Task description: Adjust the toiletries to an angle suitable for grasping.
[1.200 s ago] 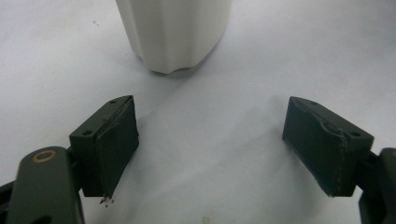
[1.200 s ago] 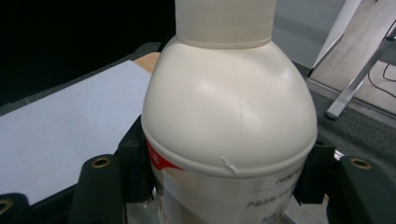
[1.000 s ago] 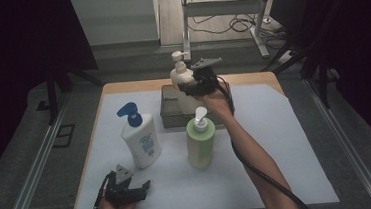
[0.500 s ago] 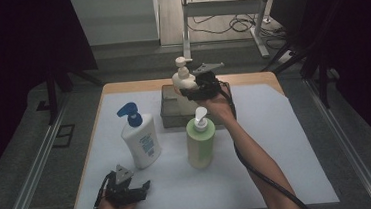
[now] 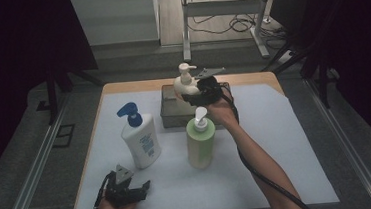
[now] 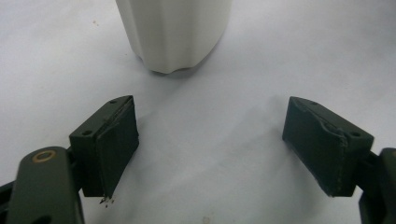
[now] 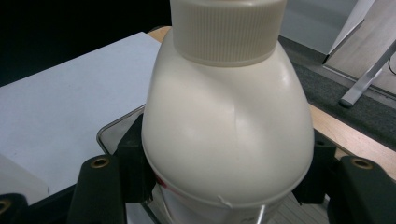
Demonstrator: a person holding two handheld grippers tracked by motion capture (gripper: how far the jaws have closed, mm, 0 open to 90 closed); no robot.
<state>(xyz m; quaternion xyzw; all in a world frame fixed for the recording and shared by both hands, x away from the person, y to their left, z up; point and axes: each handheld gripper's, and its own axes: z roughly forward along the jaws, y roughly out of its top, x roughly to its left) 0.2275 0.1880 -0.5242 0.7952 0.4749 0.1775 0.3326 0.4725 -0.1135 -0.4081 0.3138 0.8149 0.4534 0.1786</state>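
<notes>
The right gripper [image 5: 197, 91] still clamps the cream pump bottle [image 5: 185, 84], now slightly lower over the metal tray [image 5: 172, 116]; the left gripper [image 6: 210, 149] stays wide open.

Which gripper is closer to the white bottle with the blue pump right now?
Left. The left gripper rests open on the table just in front of the blue-pump bottle. The right gripper is farther back, clamped on the cream pump bottle over the metal tray.

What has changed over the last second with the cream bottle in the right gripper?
The right gripper, shut on the cream pump bottle, has shifted it slightly rightward above the metal tray. No grasp or release happened. The left gripper, the blue-pump bottle and the green bottle stayed put.
</notes>
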